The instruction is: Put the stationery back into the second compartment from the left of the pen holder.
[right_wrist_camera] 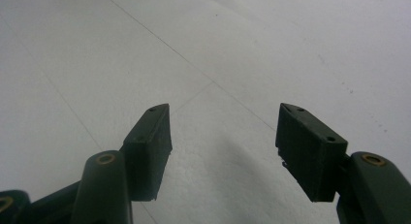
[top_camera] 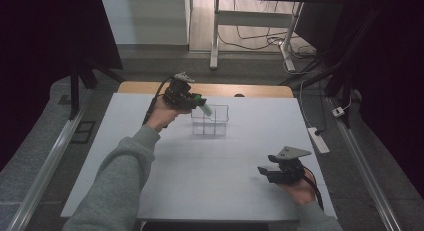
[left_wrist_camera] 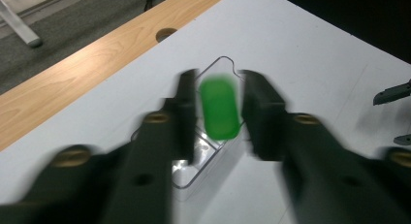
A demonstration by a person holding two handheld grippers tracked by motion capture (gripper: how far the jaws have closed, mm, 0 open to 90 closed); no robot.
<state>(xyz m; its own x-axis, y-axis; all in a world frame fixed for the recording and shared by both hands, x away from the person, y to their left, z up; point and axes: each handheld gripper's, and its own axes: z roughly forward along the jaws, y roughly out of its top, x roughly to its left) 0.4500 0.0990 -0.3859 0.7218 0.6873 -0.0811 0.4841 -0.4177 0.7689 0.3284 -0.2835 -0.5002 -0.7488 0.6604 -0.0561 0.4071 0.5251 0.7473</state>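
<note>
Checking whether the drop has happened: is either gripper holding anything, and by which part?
Nothing is gripped. The left gripper stands open over the clear divided box, gaps showing either side of the green block between its jaws. The right gripper is open and empty.

**Three cameras over one white table**

The high view is looking forward and down from the person's side, taking in the whole table (top_camera: 220, 161). The left gripper view is riding close above the clear tray (left_wrist_camera: 213, 151) near the far edge, also catching the right gripper (left_wrist_camera: 392, 93). The right gripper view is skimming bare surface near the right edge.
</note>
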